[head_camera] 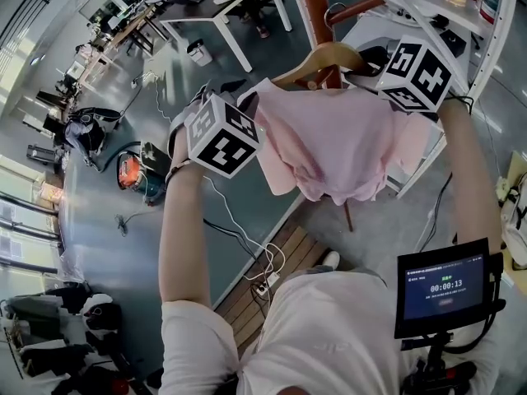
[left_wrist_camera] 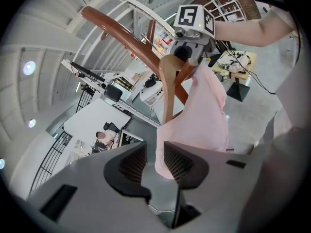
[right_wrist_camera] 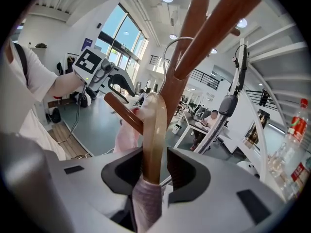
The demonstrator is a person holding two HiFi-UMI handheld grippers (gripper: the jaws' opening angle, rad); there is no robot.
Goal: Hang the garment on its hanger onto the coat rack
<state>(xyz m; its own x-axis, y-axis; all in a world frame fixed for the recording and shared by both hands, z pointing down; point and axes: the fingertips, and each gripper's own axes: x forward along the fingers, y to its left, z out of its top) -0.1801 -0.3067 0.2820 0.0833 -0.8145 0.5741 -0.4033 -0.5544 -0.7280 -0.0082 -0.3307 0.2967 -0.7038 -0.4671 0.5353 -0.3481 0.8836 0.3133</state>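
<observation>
A pink garment [head_camera: 338,146] hangs on a wooden hanger [head_camera: 325,60], held up against the brown coat rack's pole [head_camera: 315,6]. My left gripper [head_camera: 251,105] is at the hanger's left shoulder. In the left gripper view its jaws [left_wrist_camera: 155,161] are closed on the pink cloth [left_wrist_camera: 199,115], below the hanger's arm [left_wrist_camera: 167,86]. My right gripper [head_camera: 370,68] is at the other end, shut on the bare wooden arm [right_wrist_camera: 154,130] just above the cloth. The wire hook [right_wrist_camera: 170,47] curves beside the rack's trunk [right_wrist_camera: 194,42]. I cannot tell whether it rests on a peg.
A peg [head_camera: 354,8] sticks out right of the pole, and a long branch [left_wrist_camera: 126,33] slants above the hanger. A white shelf frame [head_camera: 486,23] with bottles [right_wrist_camera: 294,130] stands close on the right. Cables [head_camera: 247,245] lie on the floor below, with desks [head_camera: 222,15] farther off.
</observation>
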